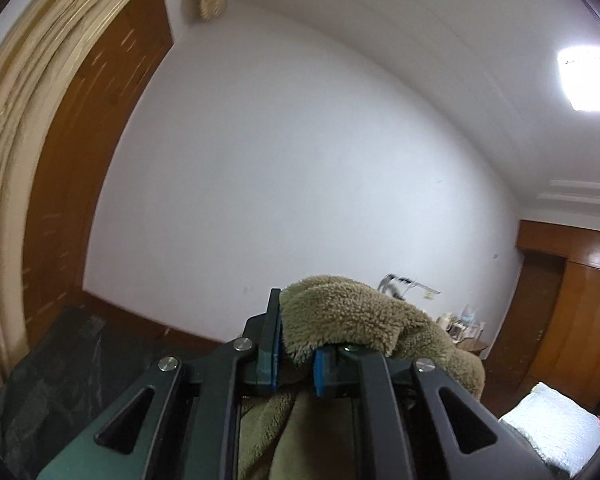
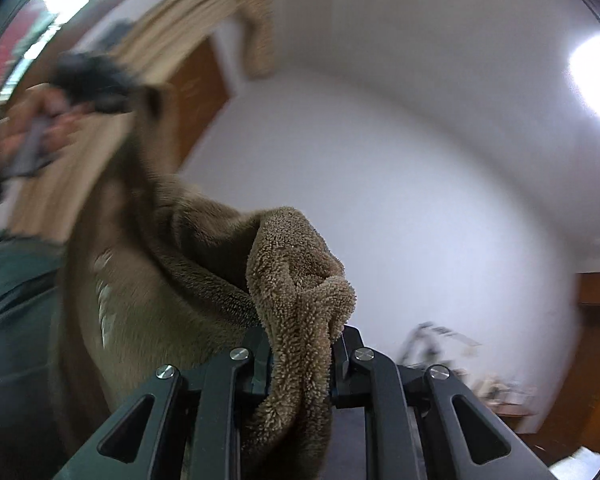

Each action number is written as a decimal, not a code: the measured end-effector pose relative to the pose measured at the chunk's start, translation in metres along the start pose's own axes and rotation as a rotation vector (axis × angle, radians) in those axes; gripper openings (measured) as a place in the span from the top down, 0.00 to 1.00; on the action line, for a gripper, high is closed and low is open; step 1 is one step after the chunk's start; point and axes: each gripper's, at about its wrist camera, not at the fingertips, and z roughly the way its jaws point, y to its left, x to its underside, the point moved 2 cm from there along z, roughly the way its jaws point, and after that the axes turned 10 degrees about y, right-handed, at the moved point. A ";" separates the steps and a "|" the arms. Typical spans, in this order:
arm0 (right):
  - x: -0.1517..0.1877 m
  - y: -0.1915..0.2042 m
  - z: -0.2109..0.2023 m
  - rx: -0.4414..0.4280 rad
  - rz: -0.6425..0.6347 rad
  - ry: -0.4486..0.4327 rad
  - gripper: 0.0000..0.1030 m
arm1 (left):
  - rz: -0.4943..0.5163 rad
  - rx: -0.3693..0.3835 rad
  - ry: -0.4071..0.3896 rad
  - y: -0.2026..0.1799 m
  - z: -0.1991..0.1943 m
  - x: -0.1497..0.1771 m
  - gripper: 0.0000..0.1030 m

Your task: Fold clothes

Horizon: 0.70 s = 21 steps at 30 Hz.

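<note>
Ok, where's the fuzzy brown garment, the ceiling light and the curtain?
fuzzy brown garment (image 2: 300, 264): right wrist view, bunched fold above the jaws.
ceiling light (image 1: 588, 78): left wrist view, bright middle.
curtain (image 1: 16, 128): left wrist view, beige pleats.

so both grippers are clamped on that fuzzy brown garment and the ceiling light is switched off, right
Not quite: the ceiling light is on, glowing bright white at the upper right of the left wrist view. The rest holds. The left gripper is shut on the fuzzy brown garment, and the right gripper is shut on another bunch of it, as each wrist view shows.
</note>
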 end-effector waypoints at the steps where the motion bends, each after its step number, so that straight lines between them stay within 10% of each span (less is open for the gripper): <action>1: 0.003 0.009 -0.002 -0.059 -0.028 0.015 0.83 | -0.009 -0.002 0.003 0.002 0.000 0.001 0.87; 7: 0.025 0.049 -0.009 -0.390 -0.220 0.128 0.79 | -0.001 0.008 0.002 -0.002 -0.010 -0.002 0.87; 12: 0.033 0.030 -0.003 -0.520 -0.121 0.215 0.75 | 0.046 0.021 -0.017 -0.022 -0.018 -0.006 0.87; 16: 0.060 -0.005 -0.020 -0.593 0.011 0.227 0.26 | 0.039 0.046 -0.038 -0.024 -0.030 -0.011 0.87; 21: 0.064 -0.048 -0.023 -0.709 0.189 0.214 0.21 | 0.028 0.090 -0.030 -0.020 -0.030 -0.013 0.87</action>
